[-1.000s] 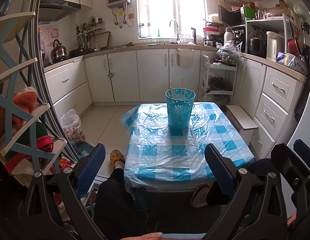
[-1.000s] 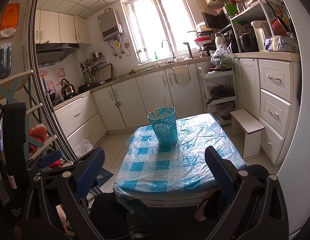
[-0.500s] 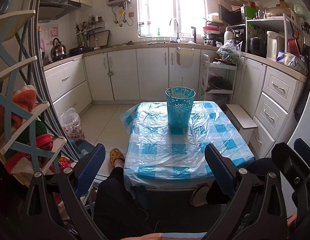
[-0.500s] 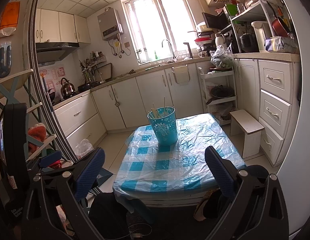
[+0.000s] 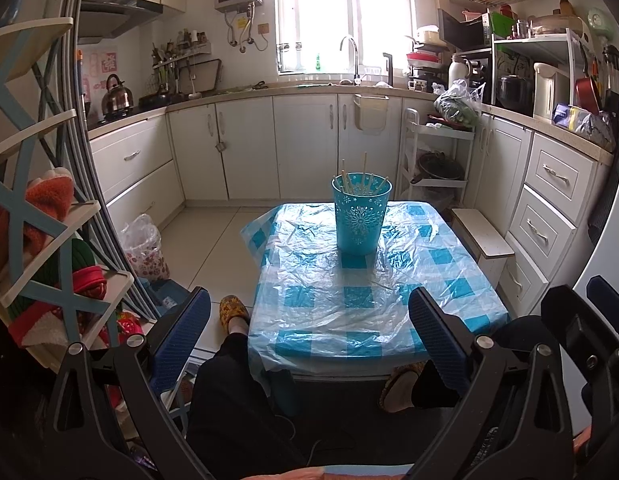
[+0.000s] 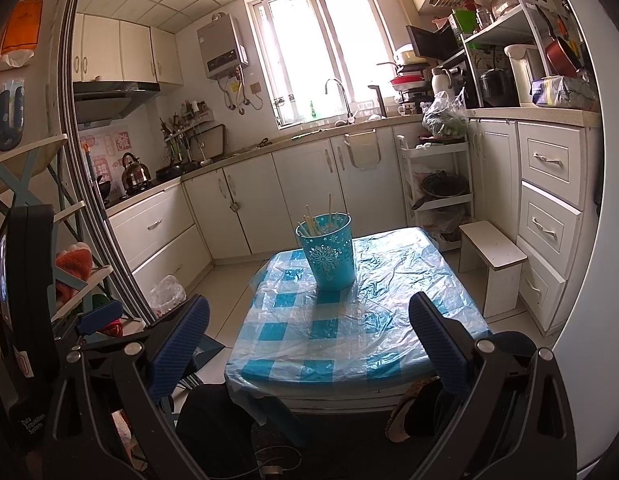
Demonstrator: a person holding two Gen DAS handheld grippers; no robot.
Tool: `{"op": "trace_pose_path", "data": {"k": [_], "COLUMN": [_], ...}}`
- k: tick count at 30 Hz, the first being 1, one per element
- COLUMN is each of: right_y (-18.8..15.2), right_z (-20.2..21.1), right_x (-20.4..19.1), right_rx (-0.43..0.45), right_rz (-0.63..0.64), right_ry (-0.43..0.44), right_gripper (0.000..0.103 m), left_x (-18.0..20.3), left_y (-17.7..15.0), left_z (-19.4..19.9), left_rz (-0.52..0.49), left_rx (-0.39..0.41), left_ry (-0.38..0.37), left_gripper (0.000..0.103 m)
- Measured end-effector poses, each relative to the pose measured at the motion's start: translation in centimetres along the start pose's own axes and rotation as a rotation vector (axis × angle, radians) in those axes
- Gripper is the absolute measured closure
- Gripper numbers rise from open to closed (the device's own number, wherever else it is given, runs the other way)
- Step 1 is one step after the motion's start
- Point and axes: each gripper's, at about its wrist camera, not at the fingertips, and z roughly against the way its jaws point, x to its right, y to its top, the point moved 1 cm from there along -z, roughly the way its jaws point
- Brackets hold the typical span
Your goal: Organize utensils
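In the left wrist view, the left gripper (image 5: 309, 332) has its jaws spread wide and holds nothing. It hangs well before the near edge of a low table (image 5: 465, 280) covered with blue-checked plastic sheet. A turquoise perforated bucket (image 5: 361, 216) stands upright on the far half of the table, and several chopsticks (image 5: 364, 172) lean inside it, their tips above the rim. The table looks free of loose utensils, though one thin pale line on the sheet I cannot identify. A person's leg in dark trousers and a yellow slipper (image 5: 232, 307) show beside the table.

In the right wrist view, the right gripper (image 6: 309, 332) also has wide-open, empty jaws, and it is well apart from the bucket (image 6: 329, 256). The chopsticks (image 6: 329, 210) are seen leaning to the left side of the bucket.

The chopsticks are probably light, stiff and rather smooth, so I would take one near its upper part, across the shaft. The bucket seems thin plastic and may tip easily.

On the black device (image 6: 25, 320) at the left, small white writing reads "Data Acquisition System". Red wall posters carry characters too small to read.
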Motion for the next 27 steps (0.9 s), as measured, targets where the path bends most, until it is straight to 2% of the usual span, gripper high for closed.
{"op": "trace_pose_path", "data": {"k": [27], "right_y": [0.07], "right_z": [0.02], "right_x": [0.1], "right_rx": [-0.002], "right_rz": [0.004], "right_ry": [0.002], "right_gripper": [0.007], "left_x": [-0.12], "left_y": [0.06], "left_z": [-0.09], "left_rz": [0.0], "left_rx": [-0.002], "left_ry": [0.0], "left_gripper": [0.008]}}
